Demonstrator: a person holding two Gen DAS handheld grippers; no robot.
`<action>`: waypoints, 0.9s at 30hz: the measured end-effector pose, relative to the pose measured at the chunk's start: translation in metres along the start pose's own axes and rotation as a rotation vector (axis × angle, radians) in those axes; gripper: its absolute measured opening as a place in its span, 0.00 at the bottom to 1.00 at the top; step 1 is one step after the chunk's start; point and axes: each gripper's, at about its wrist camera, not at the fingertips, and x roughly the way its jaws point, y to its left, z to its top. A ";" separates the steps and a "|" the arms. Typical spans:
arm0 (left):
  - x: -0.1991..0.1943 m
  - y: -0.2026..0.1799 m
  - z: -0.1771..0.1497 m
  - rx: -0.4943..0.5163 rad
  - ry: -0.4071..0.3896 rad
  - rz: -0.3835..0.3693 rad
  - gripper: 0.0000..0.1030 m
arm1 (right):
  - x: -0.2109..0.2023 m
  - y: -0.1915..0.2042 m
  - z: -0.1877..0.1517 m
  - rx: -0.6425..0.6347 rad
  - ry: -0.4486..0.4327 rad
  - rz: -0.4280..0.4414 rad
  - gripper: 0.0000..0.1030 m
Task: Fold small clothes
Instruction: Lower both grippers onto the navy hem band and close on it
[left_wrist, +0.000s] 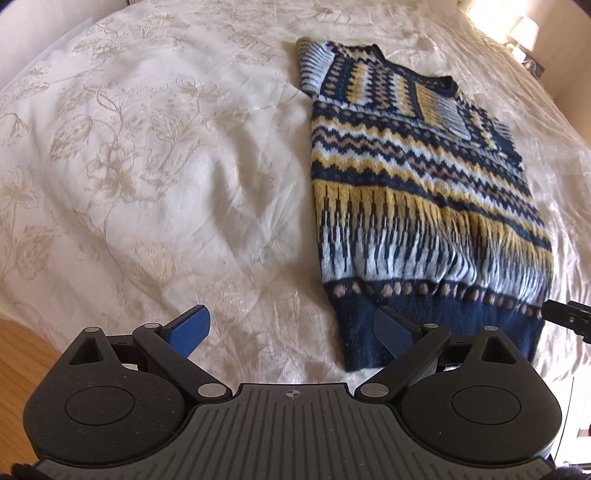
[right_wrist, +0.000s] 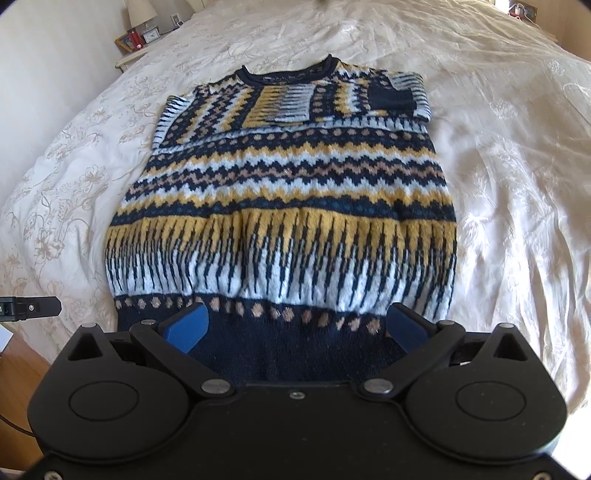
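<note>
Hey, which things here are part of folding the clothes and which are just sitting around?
Job: sweater, left gripper, right gripper, bed.
Lying about: lamp, clock, nightstand.

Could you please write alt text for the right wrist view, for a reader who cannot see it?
A patterned knit sweater in navy, yellow and pale blue lies flat on a cream floral bedspread, sleeves folded in across its chest. The right gripper hangs over its navy hem, jaws open.

Left gripper (left_wrist: 291, 330): black linkage arms, blue finger pads (left_wrist: 190, 328), silver pivot screws, ribbed grey base with crosshair mark.
</note>
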 end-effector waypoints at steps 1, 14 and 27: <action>0.003 0.000 -0.003 0.001 0.009 -0.002 0.94 | 0.001 -0.002 -0.002 0.003 0.007 -0.002 1.00; 0.030 -0.025 -0.017 0.042 0.045 -0.048 0.94 | 0.010 -0.042 -0.020 0.058 0.070 -0.016 1.00; 0.065 -0.054 -0.012 0.089 0.016 -0.062 0.94 | 0.042 -0.074 -0.022 0.083 0.136 0.057 1.00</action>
